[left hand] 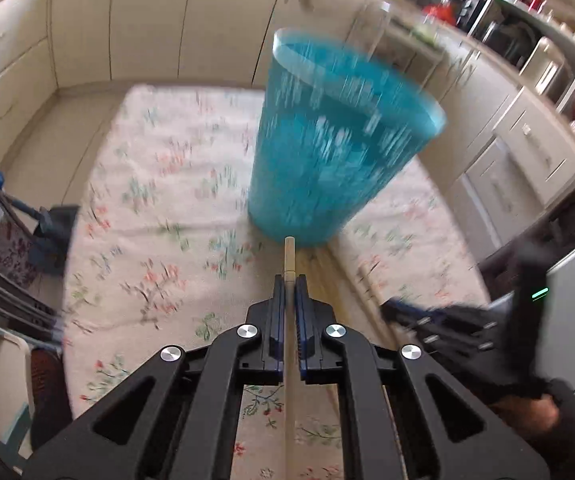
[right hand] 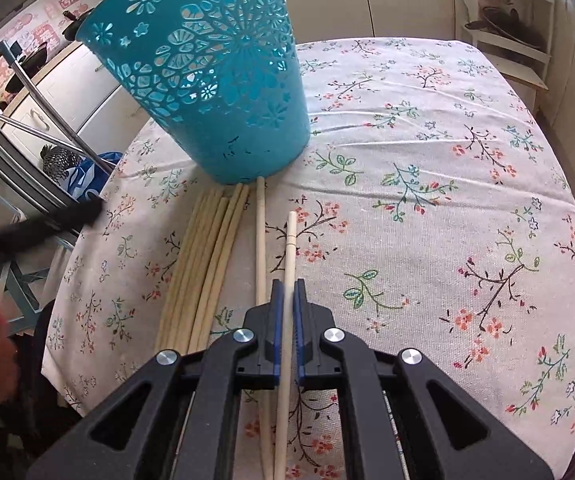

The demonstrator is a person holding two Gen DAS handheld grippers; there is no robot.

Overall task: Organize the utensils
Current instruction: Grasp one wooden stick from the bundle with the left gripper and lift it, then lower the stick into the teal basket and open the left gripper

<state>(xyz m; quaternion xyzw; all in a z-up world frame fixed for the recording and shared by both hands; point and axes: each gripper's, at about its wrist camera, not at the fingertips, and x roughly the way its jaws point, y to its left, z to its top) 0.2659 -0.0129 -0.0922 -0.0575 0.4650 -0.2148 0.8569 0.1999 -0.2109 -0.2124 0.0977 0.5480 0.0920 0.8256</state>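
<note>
A tall blue perforated basket [left hand: 339,140] stands on the floral tablecloth, blurred in the left wrist view and sharp as the basket [right hand: 215,80] in the right wrist view. My left gripper [left hand: 290,280] is shut on a pale wooden chopstick [left hand: 289,256] whose tip points at the basket's foot. My right gripper [right hand: 287,284] is shut on another chopstick [right hand: 290,240], held above the cloth. Several loose chopsticks [right hand: 207,256] lie in a bundle left of it, and one single chopstick [right hand: 260,240] lies beside my fingers. The right gripper [left hand: 399,312] shows blurred at the lower right.
The table [right hand: 427,208] is covered with a white flowered cloth. Cream cabinets [left hand: 147,20] stand behind it, and a counter with appliances [left hand: 527,52] runs at the right. A metal rack and a blue bag [right hand: 87,176] stand off the table's left edge.
</note>
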